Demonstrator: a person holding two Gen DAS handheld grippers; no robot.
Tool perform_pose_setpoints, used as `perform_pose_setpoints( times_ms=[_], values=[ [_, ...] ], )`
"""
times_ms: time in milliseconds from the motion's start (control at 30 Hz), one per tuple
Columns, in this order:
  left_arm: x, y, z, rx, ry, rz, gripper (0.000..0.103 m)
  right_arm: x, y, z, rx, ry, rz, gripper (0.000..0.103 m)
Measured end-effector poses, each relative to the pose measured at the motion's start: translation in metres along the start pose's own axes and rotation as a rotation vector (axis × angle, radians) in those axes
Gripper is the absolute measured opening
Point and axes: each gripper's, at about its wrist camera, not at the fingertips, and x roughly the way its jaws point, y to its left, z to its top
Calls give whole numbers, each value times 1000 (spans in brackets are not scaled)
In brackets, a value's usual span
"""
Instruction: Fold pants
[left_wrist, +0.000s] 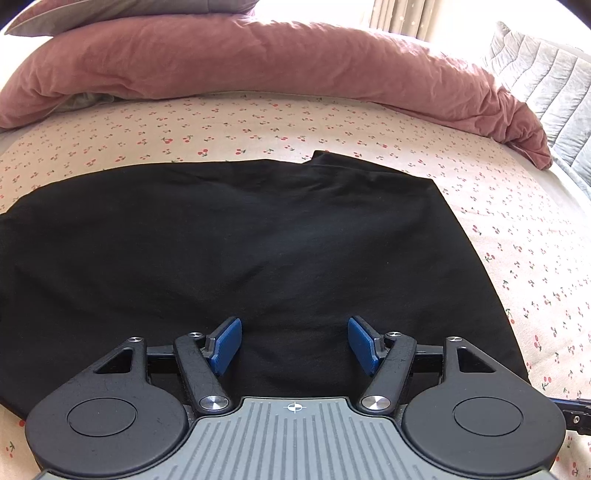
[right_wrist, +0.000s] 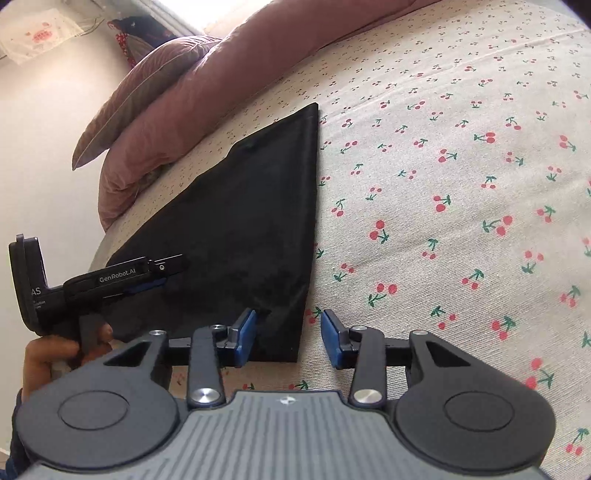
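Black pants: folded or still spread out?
Folded: the black pants lie flat on the cherry-print sheet as one compact panel with straight edges, no separate legs showing.

Pants (left_wrist: 240, 251) on bedsheet (left_wrist: 480, 184), duvet (left_wrist: 258, 59) seemingly behind

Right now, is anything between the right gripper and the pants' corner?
Nothing visible. The open right gripper straddles the near corner of the black pants on the cherry-print sheet; the left gripper sits off left.

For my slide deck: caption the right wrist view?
Open right gripper poised at the corner of black pants lying on a cherry-print bedsheet, left gripper alongside.
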Motion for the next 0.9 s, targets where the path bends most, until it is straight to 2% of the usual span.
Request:
perform_pose_setpoints(
  times_ms=[133, 300, 533, 667, 800, 900],
  values=[
    [-1, 1, 0, -8, -3, 1, 64, 6, -6, -2, 82, 8, 62, 28],
    [0, 1, 0, -6, -4, 1, 69, 4, -7, -3, 100, -4, 102, 28],
    [2, 0, 0, -1, -12, 26, 70, 1, -8, -4, 136, -24, 129, 28],
    [1, -1, 0, -1, -13, 31, 70, -4, -5, -1, 153, -57, 184, 28],
    [1, -1, -1, -2, -13, 31, 70, 3, -3, -2, 148, -33, 133, 28],
    [1, -1, -1, -3, -13, 30, 70, 4, -5, -1, 164, -39, 134, 26]
  ],
)
